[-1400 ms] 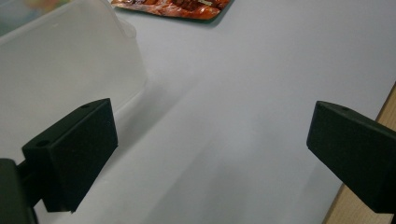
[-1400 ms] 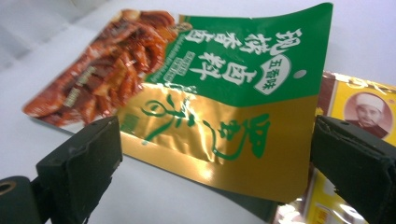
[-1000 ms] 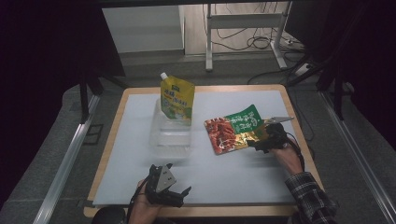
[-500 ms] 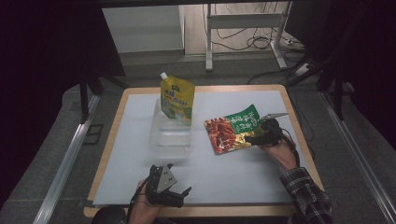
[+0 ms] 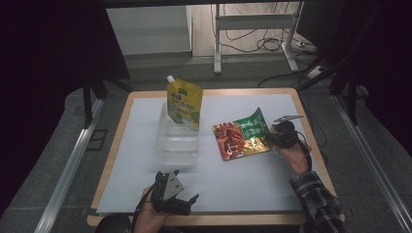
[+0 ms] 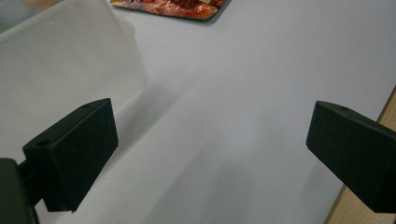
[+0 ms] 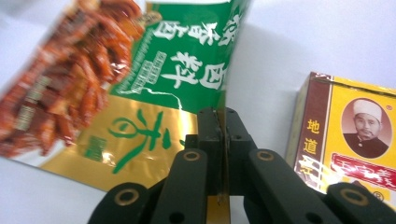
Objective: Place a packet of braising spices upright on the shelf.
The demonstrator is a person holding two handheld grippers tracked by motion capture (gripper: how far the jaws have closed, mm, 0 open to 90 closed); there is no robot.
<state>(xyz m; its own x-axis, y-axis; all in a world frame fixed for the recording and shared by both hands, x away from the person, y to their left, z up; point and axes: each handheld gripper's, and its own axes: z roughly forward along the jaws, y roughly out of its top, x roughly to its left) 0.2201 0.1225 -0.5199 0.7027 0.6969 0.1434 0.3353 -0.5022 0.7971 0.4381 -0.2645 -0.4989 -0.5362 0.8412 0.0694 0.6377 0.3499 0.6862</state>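
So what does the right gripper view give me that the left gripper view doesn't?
Right gripper view: its jaws have just closed and pinch the edge of the green, red and gold snack pouch, with a yellow and brown box beside it. Left gripper view: wide-open jaws near a clear plastic container and the table's wooden edge. Both share the white table surface and the pouch.

I'm seeing two pouches sitting by the clear tub (image 5: 177,138): one snack pouch (image 5: 241,134), one spouted pouch (image 5: 184,104). One boxed pack (image 7: 345,140) too.
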